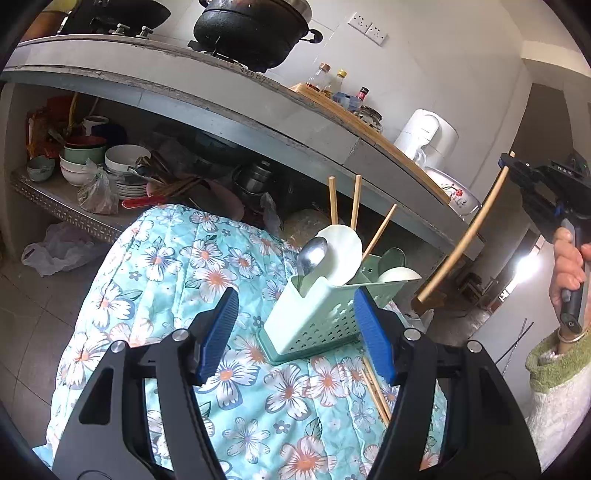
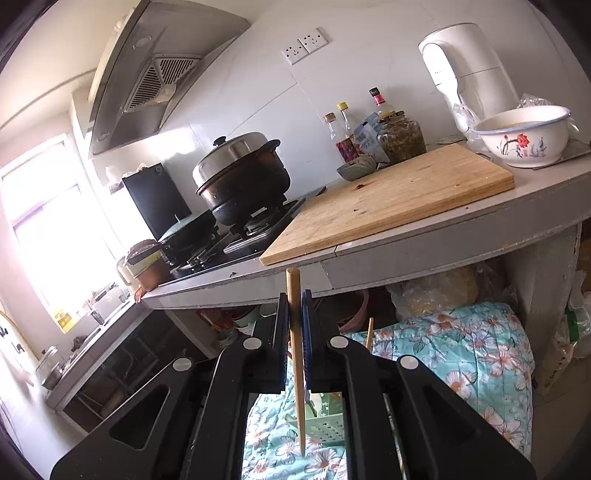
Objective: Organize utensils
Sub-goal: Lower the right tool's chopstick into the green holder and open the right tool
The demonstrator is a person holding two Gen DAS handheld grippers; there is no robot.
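Note:
A pale green utensil holder (image 1: 314,317) stands on a floral cloth (image 1: 184,280). It holds three wooden chopsticks (image 1: 355,202), a metal spoon (image 1: 312,255) and white spoons (image 1: 343,254). My left gripper (image 1: 295,332) is open and empty, its blue pads (image 1: 218,332) on either side of the holder, just in front of it. My right gripper (image 2: 295,321) is shut on a wooden chopstick (image 2: 295,354) and holds it above and right of the holder; it also shows in the left wrist view (image 1: 461,236). Two more chopsticks (image 1: 375,387) lie on the cloth.
A grey counter (image 1: 221,92) runs behind, with a black pot (image 1: 255,33), a cutting board (image 2: 388,199), bottles (image 2: 347,129), a white kettle (image 2: 469,74) and a flowered bowl (image 2: 524,136). The shelf under it holds stacked bowls and plates (image 1: 110,166).

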